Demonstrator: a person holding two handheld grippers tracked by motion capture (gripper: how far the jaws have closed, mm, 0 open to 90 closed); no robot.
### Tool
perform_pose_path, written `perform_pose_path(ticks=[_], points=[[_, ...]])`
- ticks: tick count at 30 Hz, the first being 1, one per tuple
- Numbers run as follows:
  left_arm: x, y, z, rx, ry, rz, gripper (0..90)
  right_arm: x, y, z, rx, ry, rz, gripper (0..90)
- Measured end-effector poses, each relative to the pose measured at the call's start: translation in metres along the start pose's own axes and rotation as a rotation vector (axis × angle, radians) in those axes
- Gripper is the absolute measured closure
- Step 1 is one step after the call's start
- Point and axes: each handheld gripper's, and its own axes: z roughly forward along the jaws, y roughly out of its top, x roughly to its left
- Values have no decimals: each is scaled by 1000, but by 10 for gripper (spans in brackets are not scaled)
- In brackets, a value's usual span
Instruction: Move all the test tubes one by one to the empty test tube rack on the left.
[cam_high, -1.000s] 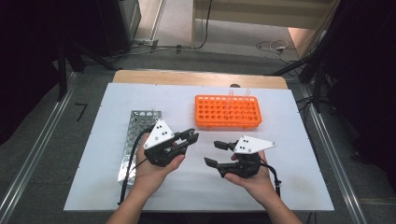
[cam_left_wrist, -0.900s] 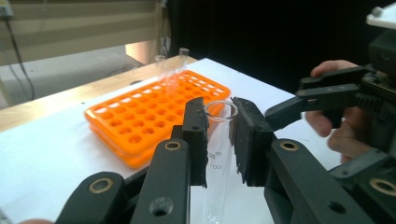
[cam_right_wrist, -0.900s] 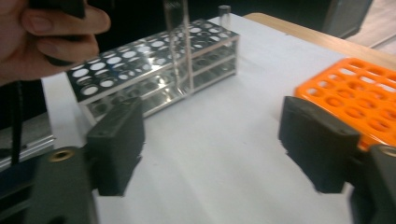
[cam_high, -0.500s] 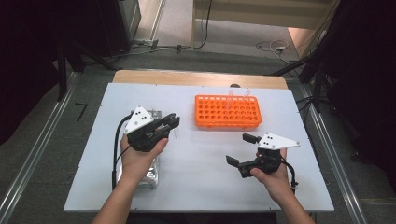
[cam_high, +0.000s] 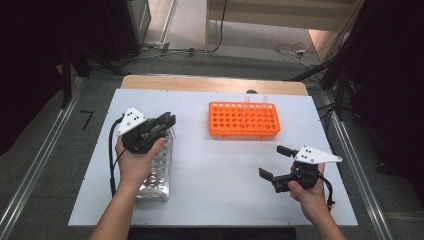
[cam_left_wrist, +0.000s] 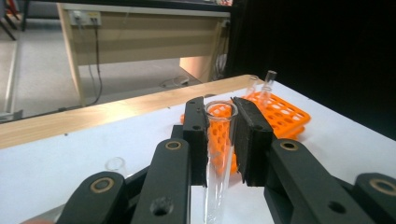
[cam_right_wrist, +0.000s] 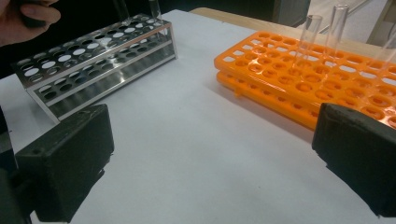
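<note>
My left tongs (cam_high: 169, 121) clamp a clear glass tube (cam_left_wrist: 219, 140) between their black pads, the tube standing upright with its open mouth level with the pad tops. In the high view these tongs hover above the far end of the metal rack (cam_high: 157, 172), which lies on the left of the table, its rows of round holes running from near to far. The tube's lower end drops out of sight below the pads, so I cannot tell whether it has entered a hole.

My right tongs (cam_high: 276, 162) are spread wide with nothing between them, the jaws having just been opening. They sit low over bare tabletop at the near right, well apart from both racks.

The orange rack (cam_high: 243, 120) rests toward the far middle of the table, between my two hands and beyond them. Two more glass tubes (cam_right_wrist: 322, 37) stand upright in its far row.

The table (cam_high: 220, 165) is a plain white board with a wooden strip (cam_high: 215, 84) along its far edge. Around it runs grey carpeted floor (cam_high: 45, 165), with metal rails on both sides. Past the far edge stands a light wooden desk (cam_left_wrist: 140, 32), cables trailing on the floor near it, and dark curtains close off the left and right.
</note>
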Motion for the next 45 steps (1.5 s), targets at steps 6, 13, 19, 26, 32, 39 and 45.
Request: perform_pose_path(ticks=[6,13,19,26,32,39,45], points=[[16,-1,2,-34,54,-27,758,-5,-6,-8,9,-15,14,0],[28,-7,12,-39,115,-21,758,-6,-6,-8,4,-16,15,0],[32,-11,20,-15,142,-9,758,-6,-7,-7,7,-16,19,0],[35,-16,28,22,169,-21,758,-7,-7,-7,5,-15,20,0],[32,-19,31,49,173,-3,758,-6,-7,-7,5,-14,17,0],[29,-21,32,104,185,-2,756,-6,-7,-7,1,-15,16,0],[27,-24,33,146,186,0,754,-6,-6,-9,-5,-13,15,0]])
